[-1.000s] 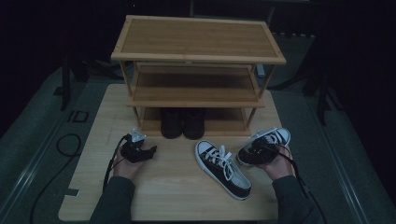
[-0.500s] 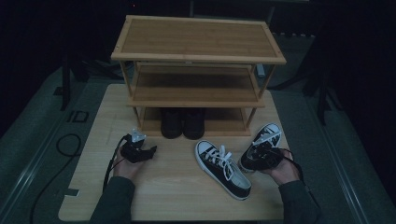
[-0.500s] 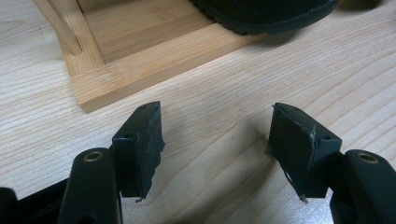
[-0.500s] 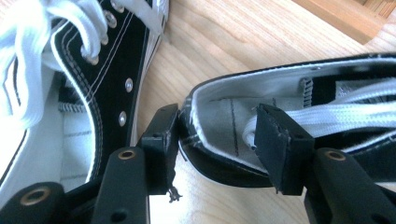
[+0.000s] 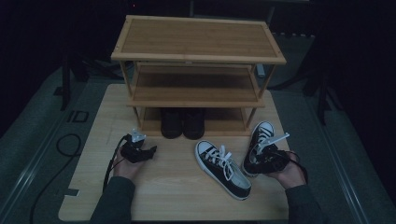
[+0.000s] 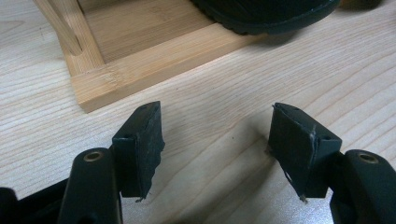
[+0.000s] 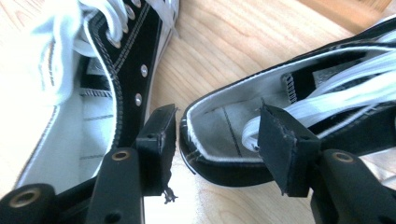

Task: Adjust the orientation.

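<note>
Two black-and-white sneakers lie on the wooden table (image 5: 163,196). The right sneaker (image 5: 260,140) points its toe at the rack, and the left sneaker (image 5: 224,169) lies slanted beside it. My right gripper (image 5: 258,156) is at the right sneaker's heel. In the right gripper view its jaws (image 7: 217,119) straddle the heel wall (image 7: 219,133), one outside and one inside the shoe; they have just been opening and stand off it. The other sneaker (image 7: 116,60) lies close on the left. My left gripper (image 5: 150,151) rests open on the table, with nothing between its jaws (image 6: 217,126).
A three-shelf bamboo shoe rack (image 5: 196,100) stands at the back of the table. A pair of black shoes (image 5: 183,122) sits on its bottom shelf. That shelf's front edge (image 6: 154,65) and a black shoe's toe (image 6: 266,14) lie just ahead of the left gripper. A cable (image 5: 65,144) loops on the floor at the left.
The right hand brought the right sneaker in and turned it so its toe faces the rack, now resting beside the other sneaker. The left gripper stayed in place.
</note>
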Available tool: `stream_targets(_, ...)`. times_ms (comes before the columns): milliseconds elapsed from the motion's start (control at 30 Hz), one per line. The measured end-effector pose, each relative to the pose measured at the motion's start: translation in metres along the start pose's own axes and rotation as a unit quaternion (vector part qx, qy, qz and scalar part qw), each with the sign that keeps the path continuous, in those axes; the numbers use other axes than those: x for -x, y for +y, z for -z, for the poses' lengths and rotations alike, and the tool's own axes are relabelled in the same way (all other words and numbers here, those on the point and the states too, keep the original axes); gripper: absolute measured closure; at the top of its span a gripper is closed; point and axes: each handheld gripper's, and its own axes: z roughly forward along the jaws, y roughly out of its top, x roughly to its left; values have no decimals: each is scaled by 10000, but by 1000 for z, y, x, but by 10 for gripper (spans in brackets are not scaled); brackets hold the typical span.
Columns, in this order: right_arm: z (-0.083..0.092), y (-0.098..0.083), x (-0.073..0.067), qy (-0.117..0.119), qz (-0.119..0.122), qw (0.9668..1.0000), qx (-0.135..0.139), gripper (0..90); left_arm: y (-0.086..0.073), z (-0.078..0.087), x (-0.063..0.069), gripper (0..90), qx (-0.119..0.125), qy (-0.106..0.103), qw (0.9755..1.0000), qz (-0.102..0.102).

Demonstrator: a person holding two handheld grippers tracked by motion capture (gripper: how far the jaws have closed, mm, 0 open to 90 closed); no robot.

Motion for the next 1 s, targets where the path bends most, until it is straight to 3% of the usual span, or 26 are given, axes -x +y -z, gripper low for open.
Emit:
stream_targets(200, 12, -3, 3, -157, -142, 9994, 275, 406, 0, 0, 0, 357, 1, 10, 10000, 13)
stream_targets(433, 18, -1, 5, -261, -251, 9977, 568, 401, 0, 0, 0, 357, 2, 10, 10000, 16)
stream_targets(567, 23, 0, 12, -454, -498, 9950, 740, 398, 0, 0, 0, 357, 2, 10, 10000, 16)
stream_targets(1000, -2, 5, 31, -1177, -953, 9875, 432, 373, 0, 0, 0, 357, -2, 11, 10000, 17)
